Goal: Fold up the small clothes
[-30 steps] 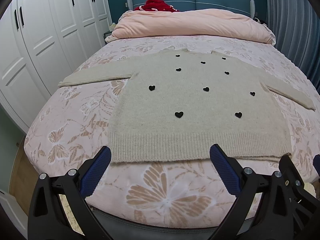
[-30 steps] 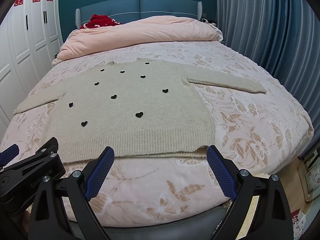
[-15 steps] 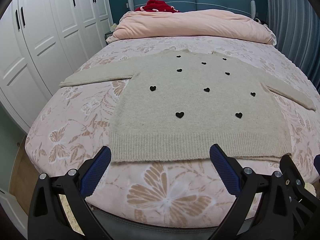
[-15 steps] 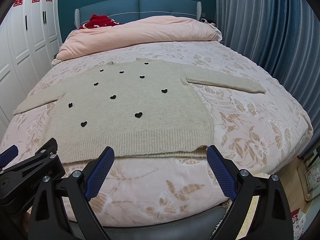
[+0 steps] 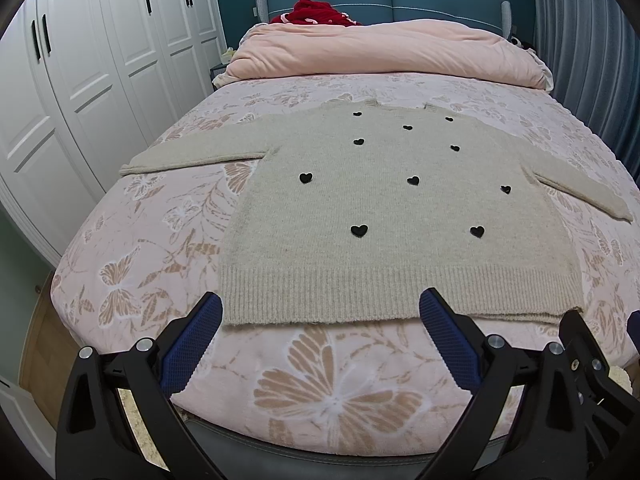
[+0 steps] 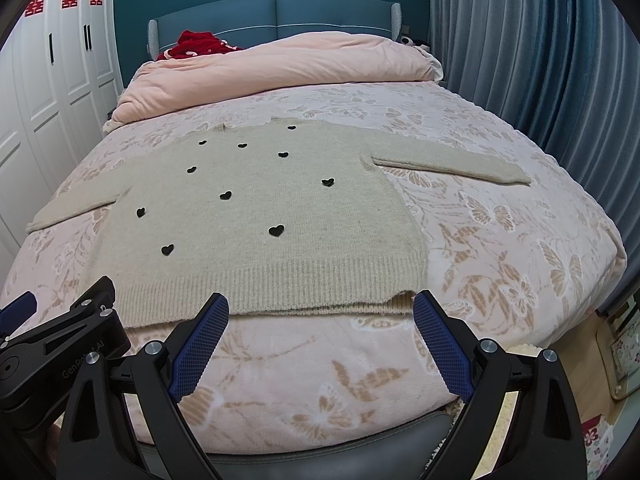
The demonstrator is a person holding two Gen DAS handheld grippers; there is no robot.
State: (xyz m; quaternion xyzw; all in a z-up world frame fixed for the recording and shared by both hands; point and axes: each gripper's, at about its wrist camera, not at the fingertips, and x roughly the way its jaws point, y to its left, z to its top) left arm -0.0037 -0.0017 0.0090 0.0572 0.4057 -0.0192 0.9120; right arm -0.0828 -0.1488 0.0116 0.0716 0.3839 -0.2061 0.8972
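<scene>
Left wrist view: white wardrobe doors (image 5: 100, 80) stand at the left. A beige sweater (image 5: 400, 220) with small black hearts lies flat on the bed (image 5: 132, 240), sleeves spread out. The left gripper (image 5: 320, 312) hovers near the hem, fingers spread and empty. Right wrist view: the right gripper (image 6: 320, 312) likewise has its fingers spread, near the hem, holding nothing.

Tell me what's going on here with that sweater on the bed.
A person holds a gripper in each hand at the foot of the bed. A beige sweater with black hearts lies flat on it, sleeves spread, hem nearest. The left gripper and right gripper are both open, just short of the hem, holding nothing. No fold is made yet.
</scene>
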